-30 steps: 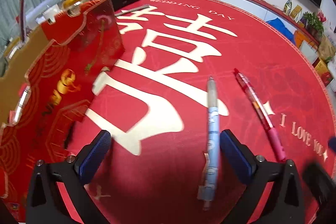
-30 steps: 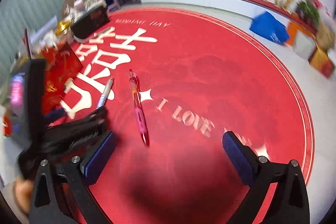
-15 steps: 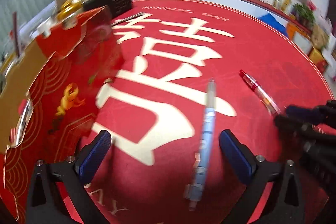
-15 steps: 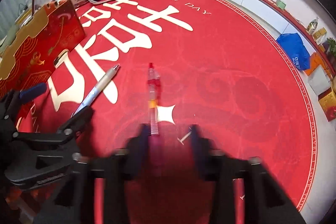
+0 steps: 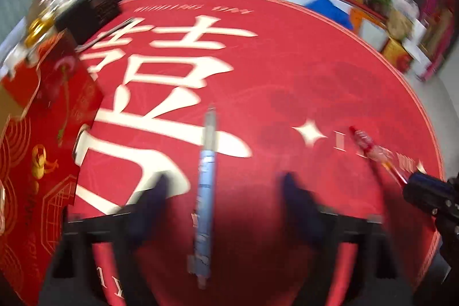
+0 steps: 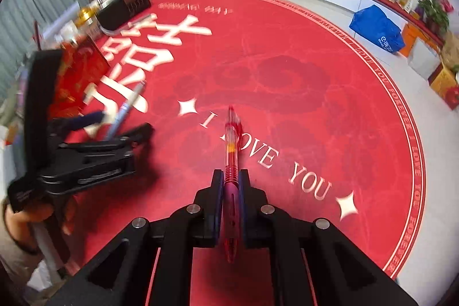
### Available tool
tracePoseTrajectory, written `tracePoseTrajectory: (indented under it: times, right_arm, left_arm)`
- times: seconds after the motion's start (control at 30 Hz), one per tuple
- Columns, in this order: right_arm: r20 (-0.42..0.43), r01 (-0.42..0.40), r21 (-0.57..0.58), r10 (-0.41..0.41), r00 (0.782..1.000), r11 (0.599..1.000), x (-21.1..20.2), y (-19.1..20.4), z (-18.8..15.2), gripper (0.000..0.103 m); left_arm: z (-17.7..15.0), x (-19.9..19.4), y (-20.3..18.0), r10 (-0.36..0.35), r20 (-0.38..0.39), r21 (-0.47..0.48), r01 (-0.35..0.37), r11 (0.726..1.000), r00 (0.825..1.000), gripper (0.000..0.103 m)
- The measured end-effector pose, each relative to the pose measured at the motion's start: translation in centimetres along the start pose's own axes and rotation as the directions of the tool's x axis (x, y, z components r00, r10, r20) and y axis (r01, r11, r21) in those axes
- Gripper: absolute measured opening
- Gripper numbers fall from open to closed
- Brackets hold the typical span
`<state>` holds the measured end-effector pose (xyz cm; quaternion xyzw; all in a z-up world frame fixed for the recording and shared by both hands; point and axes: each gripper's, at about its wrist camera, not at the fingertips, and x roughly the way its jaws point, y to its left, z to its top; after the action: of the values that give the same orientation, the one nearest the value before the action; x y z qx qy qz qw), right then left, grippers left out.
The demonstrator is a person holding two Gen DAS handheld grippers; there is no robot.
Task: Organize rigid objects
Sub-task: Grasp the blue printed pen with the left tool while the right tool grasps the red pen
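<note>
Blue pen [image 5: 207,191] lies on the red mat [image 5: 287,82], between the closing, not yet touching fingers of the left gripper [image 5: 223,194]; centre them before lifting, while the right gripper [image 6: 230,185] pinches the red pen [image 6: 231,154]

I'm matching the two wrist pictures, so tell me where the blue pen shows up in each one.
Left wrist: the blue pen lies lengthwise at centre, between the left claw's closing pads.
Right wrist: the same pen sits at left, slanted, within that claw.
Shared landmark: the white four-point star printed on the red mat.
</note>
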<state>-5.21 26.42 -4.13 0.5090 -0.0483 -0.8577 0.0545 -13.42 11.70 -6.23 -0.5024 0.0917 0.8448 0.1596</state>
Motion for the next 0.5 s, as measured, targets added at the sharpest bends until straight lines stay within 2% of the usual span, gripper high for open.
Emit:
tracePoseTrajectory:
  times: [0.03, 0.13, 0.23, 0.3, 0.37, 0.5]
  right_arm:
    - [0.016, -0.003, 0.010, 0.003, 1.000, 1.000, -0.7, 0.1, -0.3, 0.011]
    - [0.045, -0.017, 0.034, 0.015, 0.999, 0.999, -2.1, 0.3, -1.3, 0.011]
    - [0.062, -0.020, 0.055, 0.017, 0.998, 0.998, -2.7, 0.5, -2.4, 0.011]
    - [0.044, -0.015, 0.052, 0.013, 0.999, 0.999, -2.4, 0.6, -3.0, 0.011]
    - [-0.008, -0.004, 0.020, 0.004, 1.000, 1.000, -1.1, 1.0, -3.3, 0.011]
    - [-0.059, 0.057, -0.016, -0.058, 0.997, 0.998, 1.6, 1.3, -2.7, 0.011]
  left_arm:
    - [0.0, -0.3, -0.4, -0.008, -0.010, 0.016, 0.008, 1.000, 1.000, 0.011]
    - [-0.6, -0.9, -0.4, -0.068, -0.052, -0.019, 0.067, 0.998, 0.996, 0.010]
    - [-2.0, -2.4, -0.6, -0.102, -0.031, -0.047, 0.100, 0.994, 0.994, 0.010]
    - [-2.8, -3.5, -0.9, -0.109, -0.013, -0.043, 0.108, 0.993, 0.994, 0.010]
    - [-3.4, -4.0, -1.2, -0.094, -0.008, -0.036, 0.094, 0.995, 0.996, 0.010]
    - [-4.2, -3.1, -1.6, -0.075, -0.043, -0.031, 0.074, 0.997, 0.996, 0.010]
